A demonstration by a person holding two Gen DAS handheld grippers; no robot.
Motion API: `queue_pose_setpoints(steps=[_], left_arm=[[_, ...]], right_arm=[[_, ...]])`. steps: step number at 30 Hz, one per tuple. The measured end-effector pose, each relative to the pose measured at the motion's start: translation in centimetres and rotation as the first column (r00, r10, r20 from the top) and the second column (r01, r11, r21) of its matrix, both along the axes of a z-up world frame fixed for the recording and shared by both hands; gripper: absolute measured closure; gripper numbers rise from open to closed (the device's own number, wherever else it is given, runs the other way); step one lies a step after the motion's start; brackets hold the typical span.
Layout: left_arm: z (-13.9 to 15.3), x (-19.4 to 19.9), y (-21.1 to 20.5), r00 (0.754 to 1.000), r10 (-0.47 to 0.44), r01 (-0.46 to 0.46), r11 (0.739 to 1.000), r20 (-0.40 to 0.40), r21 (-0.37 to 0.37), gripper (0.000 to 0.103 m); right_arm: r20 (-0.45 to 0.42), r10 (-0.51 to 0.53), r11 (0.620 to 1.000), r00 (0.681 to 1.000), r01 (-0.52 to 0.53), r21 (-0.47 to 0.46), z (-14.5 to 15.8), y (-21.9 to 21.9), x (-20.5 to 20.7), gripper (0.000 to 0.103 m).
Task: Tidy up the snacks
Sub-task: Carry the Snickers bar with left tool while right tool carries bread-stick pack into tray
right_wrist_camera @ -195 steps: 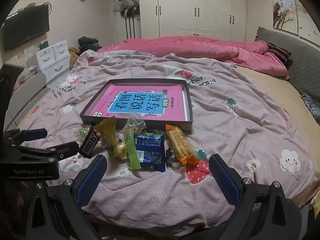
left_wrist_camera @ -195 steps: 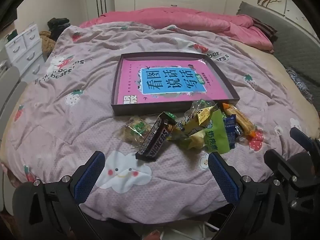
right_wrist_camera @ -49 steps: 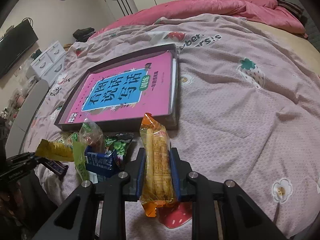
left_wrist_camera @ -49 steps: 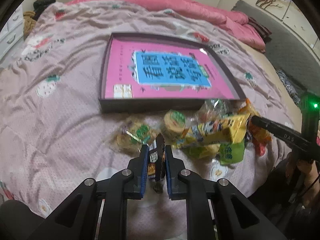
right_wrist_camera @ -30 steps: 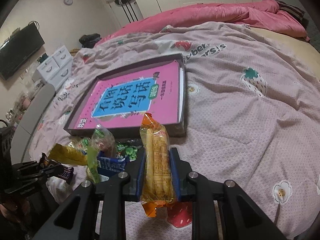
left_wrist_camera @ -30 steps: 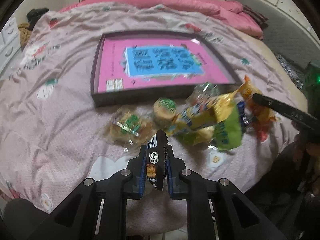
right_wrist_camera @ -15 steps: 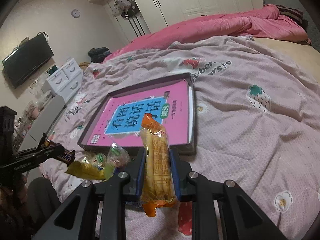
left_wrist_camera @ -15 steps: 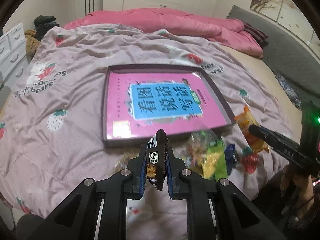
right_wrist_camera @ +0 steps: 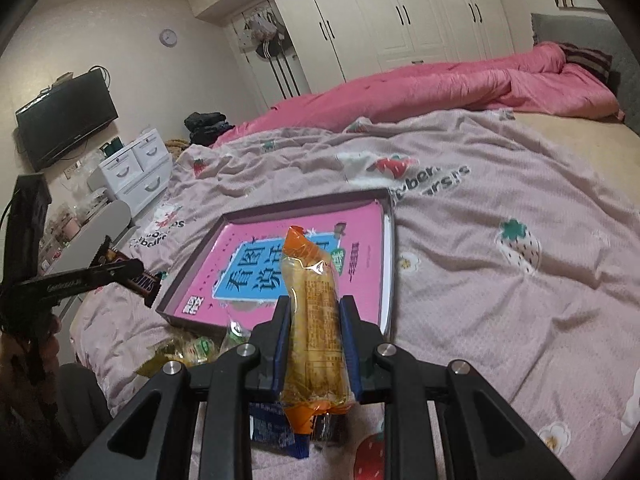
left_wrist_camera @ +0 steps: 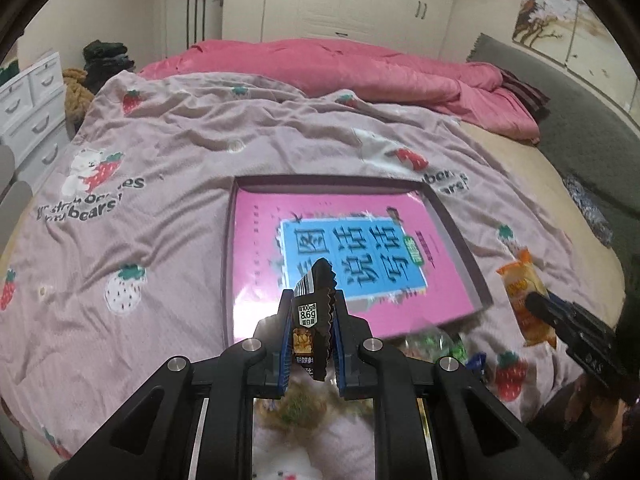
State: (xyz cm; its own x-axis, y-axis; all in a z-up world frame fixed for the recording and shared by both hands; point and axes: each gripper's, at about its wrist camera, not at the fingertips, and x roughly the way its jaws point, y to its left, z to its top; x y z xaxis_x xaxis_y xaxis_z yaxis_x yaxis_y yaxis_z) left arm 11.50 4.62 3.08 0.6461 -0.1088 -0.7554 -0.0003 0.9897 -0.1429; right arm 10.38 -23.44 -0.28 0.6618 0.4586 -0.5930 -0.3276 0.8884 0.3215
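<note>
My left gripper (left_wrist_camera: 310, 300) is shut on a dark Snickers bar (left_wrist_camera: 314, 308), held upright above the near edge of the shallow dark box (left_wrist_camera: 230, 248) with its pink and blue book. The same bar (right_wrist_camera: 138, 278) and the left gripper (right_wrist_camera: 120, 270) show at the left of the right wrist view. My right gripper (right_wrist_camera: 314, 312) is shut on a long orange-and-clear wafer pack (right_wrist_camera: 314, 312), lifted in front of the box (right_wrist_camera: 390, 264). That pack (left_wrist_camera: 520, 292) also appears at the right of the left wrist view.
Loose snacks (right_wrist_camera: 192, 350) lie on the strawberry-print bedspread (left_wrist_camera: 160, 168) just before the box, partly hidden by the grippers. A blue packet (right_wrist_camera: 276, 432) sits under the right gripper. A pink duvet (left_wrist_camera: 360, 68) lies at the back, white drawers (right_wrist_camera: 138, 168) stand left.
Both grippers have risen with their snacks. The left one has moved up and forward, so the box now fills the middle of its view and the snack pile has dropped below.
</note>
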Motion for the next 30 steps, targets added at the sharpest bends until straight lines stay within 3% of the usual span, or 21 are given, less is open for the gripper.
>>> queue_pose_setpoints(steps=[11, 26, 30], left_arm=[[-1.9, 3.8, 1.3, 0.999, 0.029, -0.03, 0.998, -0.023, -0.049, 0.086], [-5.6, 6.9, 1.5, 0.998, 0.025, -0.029, 0.997, -0.058, -0.071, 0.086], [-6.8, 7.3, 0.5, 0.998, 0.004, -0.006, 1.0, -0.067, -0.022, 0.086]], right_arm=[[0.037, 0.032, 0.996, 0.999, -0.035, 0.076, 0.5, 1.0, 2.4, 0.079], [-0.055, 0.004, 0.992, 0.998, 0.003, 0.129, -1.6, 0.9, 6.4, 0.079], [-0.078, -0.003, 0.994, 0.997, 0.011, 0.113, -2.5, 1.5, 7.3, 0.079]])
